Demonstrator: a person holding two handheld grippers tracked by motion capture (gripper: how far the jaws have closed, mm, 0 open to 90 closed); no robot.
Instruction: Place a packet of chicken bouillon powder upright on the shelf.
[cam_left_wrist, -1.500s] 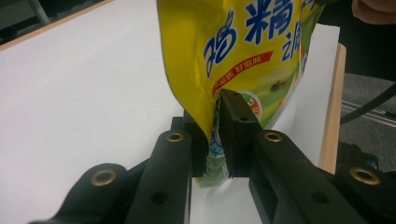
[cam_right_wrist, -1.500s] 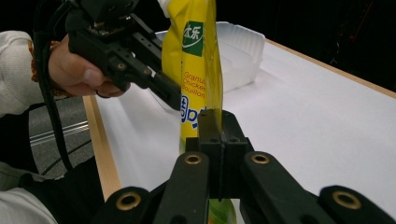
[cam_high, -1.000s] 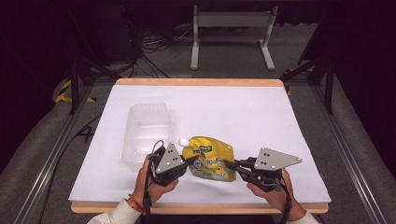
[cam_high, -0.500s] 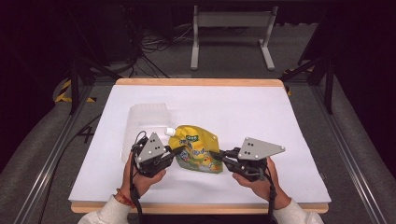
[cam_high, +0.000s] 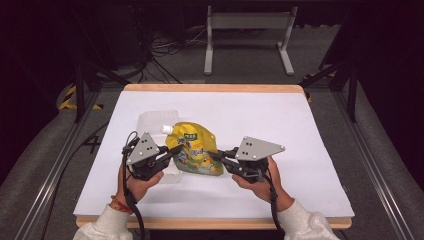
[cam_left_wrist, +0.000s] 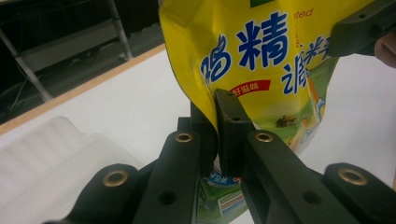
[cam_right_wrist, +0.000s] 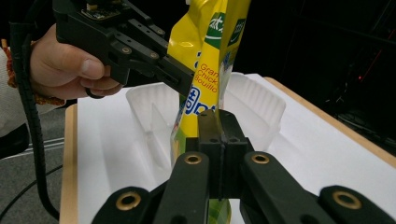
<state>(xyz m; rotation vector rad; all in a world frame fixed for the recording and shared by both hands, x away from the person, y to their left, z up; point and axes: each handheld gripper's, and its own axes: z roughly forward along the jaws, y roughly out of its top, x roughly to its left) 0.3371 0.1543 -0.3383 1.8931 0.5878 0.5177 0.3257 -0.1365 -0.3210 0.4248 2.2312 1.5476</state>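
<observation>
We hold the yellow pouch (cam_high: 194, 149) between our two grippers above the white desk (cam_high: 310, 130). The left gripper (cam_high: 176, 149) has its jaws clamped on the pouch's edge at nine o'clock, the right gripper (cam_high: 216, 156) pinches the edge at three o'clock. A clear plastic tray (cam_high: 152, 122) lies just behind, at eleven o'clock.

You're working in a lab-style recording bay: beyond your left gripper (cam_high: 172, 151) and right gripper (cam_high: 216, 156), a white-covered table (cam_high: 310, 150) on a wooden board, black curtained dark behind, loose cables (cam_high: 165, 47) on grey carpet (a metal stand (cam_high: 248, 30) too), aluminium rails (cam_high: 55, 165) flanking both sides.
</observation>
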